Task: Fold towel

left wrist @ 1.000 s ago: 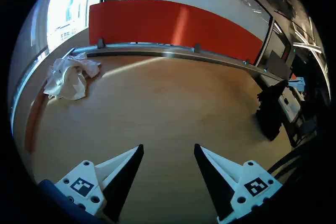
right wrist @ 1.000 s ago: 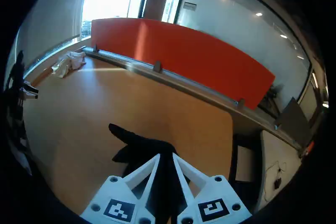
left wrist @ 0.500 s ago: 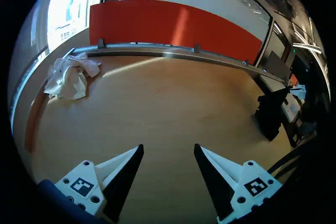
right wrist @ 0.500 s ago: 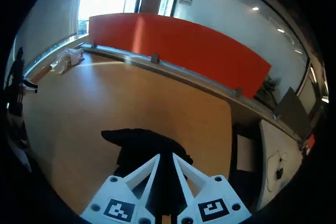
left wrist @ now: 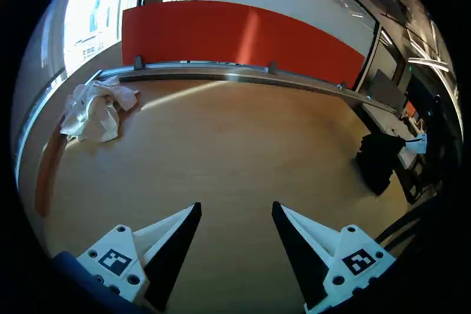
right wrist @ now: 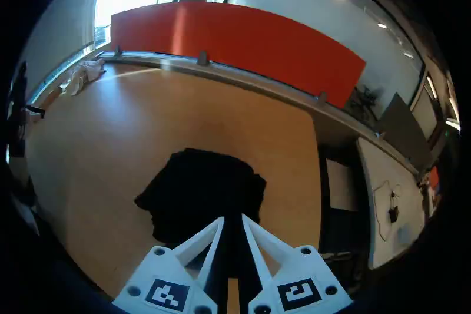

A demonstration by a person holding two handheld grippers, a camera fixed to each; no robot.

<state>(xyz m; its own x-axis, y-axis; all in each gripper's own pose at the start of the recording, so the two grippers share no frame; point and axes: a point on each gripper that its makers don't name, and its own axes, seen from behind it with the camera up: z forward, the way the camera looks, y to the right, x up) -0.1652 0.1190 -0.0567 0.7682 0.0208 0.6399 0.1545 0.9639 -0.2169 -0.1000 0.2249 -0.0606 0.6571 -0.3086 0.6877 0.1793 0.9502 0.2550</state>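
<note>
Wooden counter (left wrist: 235, 137) meets an orange divider (left wrist: 235, 31). Left gripper (left wrist: 235, 211) hovers spread and empty. Right gripper (right wrist: 232, 222) pinches the black towel (right wrist: 200, 196), which spreads over the counter near its edge. A crumpled white cloth (left wrist: 94, 111) lies in the far corner.

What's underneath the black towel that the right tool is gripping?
Wooden tabletop shows around the black towel, pinched in the right tool. The patch straight below the cloth is covered, so anything lying there cannot be seen.
</note>
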